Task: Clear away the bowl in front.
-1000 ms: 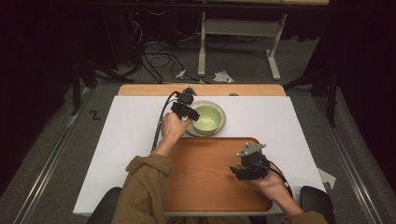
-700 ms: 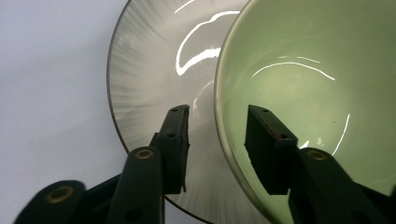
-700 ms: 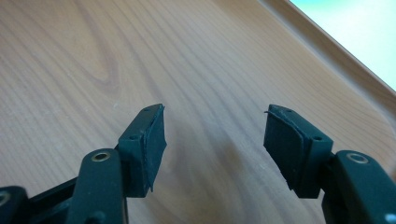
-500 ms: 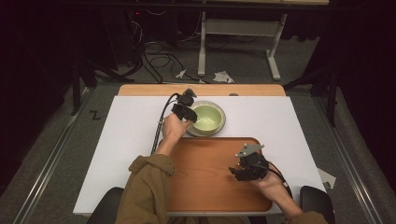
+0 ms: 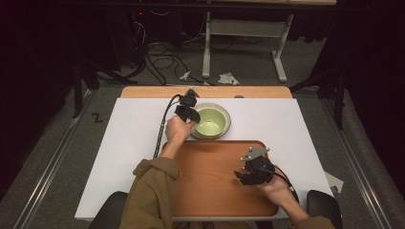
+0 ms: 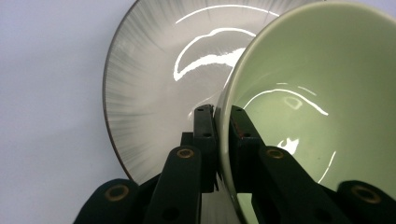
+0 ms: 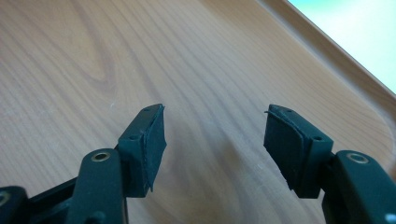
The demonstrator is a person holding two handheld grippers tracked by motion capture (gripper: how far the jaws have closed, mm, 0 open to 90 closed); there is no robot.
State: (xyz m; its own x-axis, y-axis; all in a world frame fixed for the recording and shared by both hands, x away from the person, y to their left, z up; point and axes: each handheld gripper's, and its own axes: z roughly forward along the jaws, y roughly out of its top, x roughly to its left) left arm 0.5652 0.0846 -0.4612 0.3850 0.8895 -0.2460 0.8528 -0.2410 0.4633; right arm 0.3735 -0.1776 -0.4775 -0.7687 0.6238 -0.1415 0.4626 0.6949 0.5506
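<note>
Dark floor with loose cables lies beyond the white counter (image 5: 133,143) where we work, and a wooden tray (image 5: 210,186) sits on its near side. Just past the tray's far edge stands a green bowl (image 5: 211,121) resting on a grey plate (image 6: 154,88) with a dark rim. Our left claw (image 5: 190,113) is at the bowl's left side, and its jaws have just been closing with the bowl's wall between them. From the left gripper view we see one jaw outside the wall and one inside, both pads pressed against the pale green rim, so the claw is clamped on the bowl. The bowl looks empty, with light glinting on its inner glaze. Our right claw (image 5: 244,174) hovers over the right part of the tray, well apart from the bowl. Its jaws stand apart with bare wood grain between them and nothing held.
</note>
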